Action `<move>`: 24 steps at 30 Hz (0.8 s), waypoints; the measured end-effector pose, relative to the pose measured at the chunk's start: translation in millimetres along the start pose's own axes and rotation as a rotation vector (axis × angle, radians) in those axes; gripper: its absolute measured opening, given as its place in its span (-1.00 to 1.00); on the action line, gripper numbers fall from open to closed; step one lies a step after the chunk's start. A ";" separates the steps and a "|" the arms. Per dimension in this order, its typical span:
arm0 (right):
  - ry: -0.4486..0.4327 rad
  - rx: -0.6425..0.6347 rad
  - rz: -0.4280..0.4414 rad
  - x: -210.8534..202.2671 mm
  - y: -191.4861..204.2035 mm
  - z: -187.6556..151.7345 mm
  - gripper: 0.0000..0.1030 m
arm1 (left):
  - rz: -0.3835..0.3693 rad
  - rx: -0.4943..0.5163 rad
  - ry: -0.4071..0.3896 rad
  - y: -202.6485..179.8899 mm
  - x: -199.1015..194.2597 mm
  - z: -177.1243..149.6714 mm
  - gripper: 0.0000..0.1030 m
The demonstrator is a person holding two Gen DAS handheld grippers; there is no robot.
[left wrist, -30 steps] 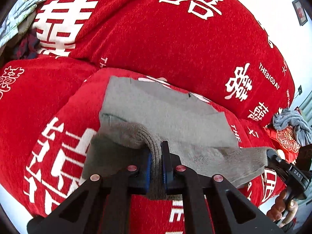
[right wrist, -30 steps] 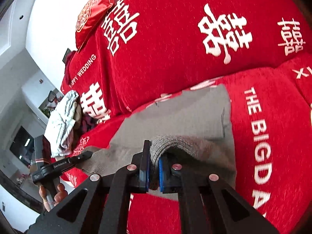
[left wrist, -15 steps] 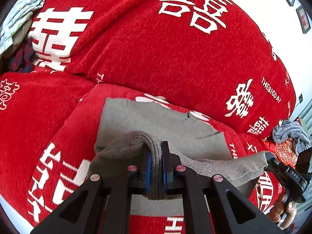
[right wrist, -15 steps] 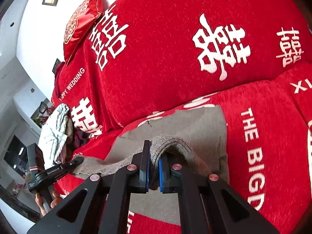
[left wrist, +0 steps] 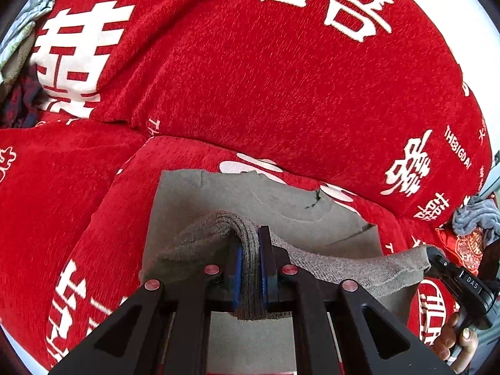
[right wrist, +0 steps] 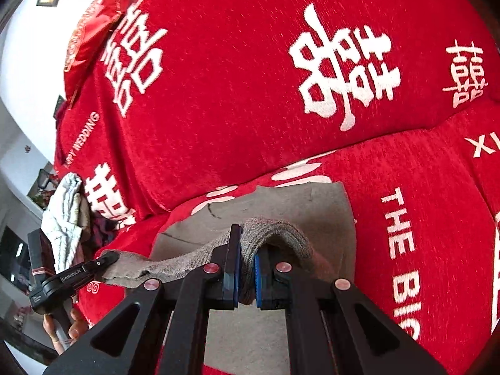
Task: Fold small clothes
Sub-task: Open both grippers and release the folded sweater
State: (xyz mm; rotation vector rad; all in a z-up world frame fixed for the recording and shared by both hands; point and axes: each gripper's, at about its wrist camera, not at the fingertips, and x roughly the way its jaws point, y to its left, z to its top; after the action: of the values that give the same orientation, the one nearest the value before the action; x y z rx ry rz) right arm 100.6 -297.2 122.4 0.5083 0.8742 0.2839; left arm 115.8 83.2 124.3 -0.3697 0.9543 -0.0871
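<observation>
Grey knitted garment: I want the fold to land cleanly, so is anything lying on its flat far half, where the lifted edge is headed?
Nothing visible. The grey knitted garment's flat half is bare; the left gripper and right gripper pinch only its raised edge.

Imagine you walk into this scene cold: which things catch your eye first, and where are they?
The bright red plush sofa cover with big white characters fills both views. At the centre of its seat lies a grey knitted garment, its near edge lifted and stretched between the left gripper and the right gripper, both shut on it. A pale crumpled cloth pile sits at the sofa's far left.
</observation>
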 end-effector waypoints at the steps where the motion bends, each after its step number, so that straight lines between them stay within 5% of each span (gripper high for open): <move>1: 0.004 0.005 -0.004 3.7 -1.2 2.3 -0.86 | 0.004 0.003 0.003 -0.7 3.7 2.0 -0.80; 9: 0.027 0.020 -0.026 39.7 -8.5 25.1 -0.86 | 0.026 0.003 0.031 5.2 40.4 18.2 -0.80; 23: 0.142 0.107 -0.120 126.3 -51.9 26.5 -0.86 | 0.090 -0.079 0.215 30.6 139.7 34.3 -0.78; 24: 0.152 0.122 -0.116 129.4 -55.2 25.8 -0.85 | 0.082 -0.096 0.228 33.4 143.2 34.0 -0.62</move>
State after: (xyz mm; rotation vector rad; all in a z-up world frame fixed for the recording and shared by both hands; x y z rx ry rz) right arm 202.3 -295.2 21.8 0.5517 1.0695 0.1648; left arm 223.4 90.0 18.7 -0.4143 1.2012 -0.0081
